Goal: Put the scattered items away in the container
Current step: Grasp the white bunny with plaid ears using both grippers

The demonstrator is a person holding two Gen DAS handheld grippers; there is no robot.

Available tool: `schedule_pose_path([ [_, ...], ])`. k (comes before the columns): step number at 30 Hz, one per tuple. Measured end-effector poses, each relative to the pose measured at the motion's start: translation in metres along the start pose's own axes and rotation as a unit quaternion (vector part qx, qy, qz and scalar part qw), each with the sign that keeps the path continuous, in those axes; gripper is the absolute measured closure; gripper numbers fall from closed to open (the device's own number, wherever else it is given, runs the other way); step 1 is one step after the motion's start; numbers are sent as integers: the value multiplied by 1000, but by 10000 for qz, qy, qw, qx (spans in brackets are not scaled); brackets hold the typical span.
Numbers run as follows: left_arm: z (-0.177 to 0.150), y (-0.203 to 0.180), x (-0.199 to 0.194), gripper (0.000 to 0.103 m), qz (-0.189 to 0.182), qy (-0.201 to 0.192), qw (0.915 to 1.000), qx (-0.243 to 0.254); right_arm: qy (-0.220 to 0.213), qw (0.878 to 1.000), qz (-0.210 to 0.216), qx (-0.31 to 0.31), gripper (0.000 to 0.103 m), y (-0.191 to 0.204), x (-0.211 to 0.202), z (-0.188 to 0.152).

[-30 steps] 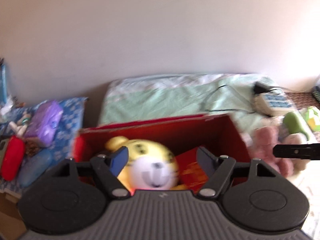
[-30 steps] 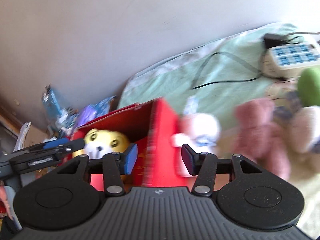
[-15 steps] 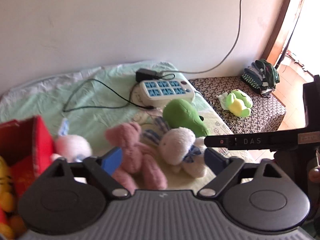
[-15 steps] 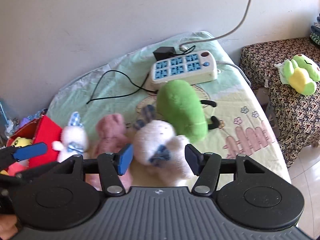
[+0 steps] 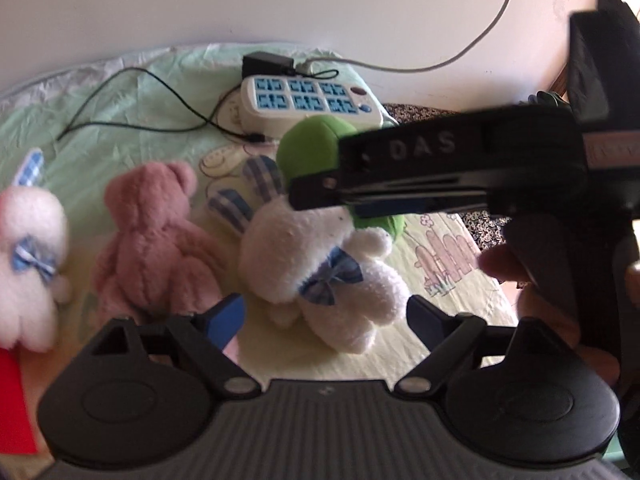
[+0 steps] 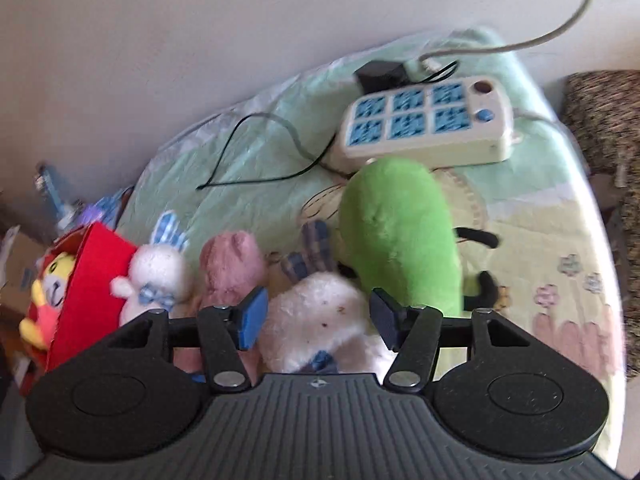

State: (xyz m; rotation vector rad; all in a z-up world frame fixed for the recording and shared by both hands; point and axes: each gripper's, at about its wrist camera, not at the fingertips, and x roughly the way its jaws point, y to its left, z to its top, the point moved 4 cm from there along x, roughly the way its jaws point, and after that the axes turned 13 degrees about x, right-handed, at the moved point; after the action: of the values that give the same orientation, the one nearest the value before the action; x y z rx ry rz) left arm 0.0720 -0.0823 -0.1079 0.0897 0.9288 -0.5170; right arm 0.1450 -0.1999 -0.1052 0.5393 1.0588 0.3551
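Both tools hang over the bed with a gap between their pads. On the left tool the jaws are closing around the lower body of the white plush rabbit, whose checked ears lie toward the wall; its pads are not pressing on the toy. On the right tool the jaws stand apart on either side of the same rabbit's head, and whether a pad touches the fur cannot be told. In the left wrist view the right tool's dark finger crosses above the rabbit, held by a hand at the right. Just behind the rabbit lies the green plush, and beside it, toward the bed's left end, sits the pink teddy bear. Further left, a second small white bunny leans against the red box, the container, which stands at the bed's left edge with a yellow plush inside. Near the wall edge rest a white power strip with blue sockets, a black adapter and a thin black cable.
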Motion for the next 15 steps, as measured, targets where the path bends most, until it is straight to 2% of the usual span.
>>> schedule_pose_path([
  [2, -2, 1, 10, 20, -67, 106, 9998, -129, 190, 9997, -86, -163, 43, -2, 8, 0],
  [4, -3, -1, 15, 25, -150, 103, 9997, -146, 367, 9986, -15, -379, 41, -2, 12, 1],
  [6, -1, -4, 20, 25, -67, 95, 9999, -51, 491, 9975, 24, -506, 40, -3, 14, 2],
  [8, 0, -3, 27, 25, -137, 153, 9998, -88, 647, 9967, 110, -473, 37, -6, 16, 2],
  [9, 0, -2, 29, 30, -192, 183, 9996, -122, 755, 9961, 105, -447, 37, -9, 18, 0],
  [10, -1, 0, 30, 38, -256, 201, 9994, -141, 863, 9955, 146, -365, 39, -11, 17, -2],
  [15, -10, 4, 24, 46, -686, 276, 9971, -159, 1066, 9930, 487, 180, 45, -28, 0, -14],
])
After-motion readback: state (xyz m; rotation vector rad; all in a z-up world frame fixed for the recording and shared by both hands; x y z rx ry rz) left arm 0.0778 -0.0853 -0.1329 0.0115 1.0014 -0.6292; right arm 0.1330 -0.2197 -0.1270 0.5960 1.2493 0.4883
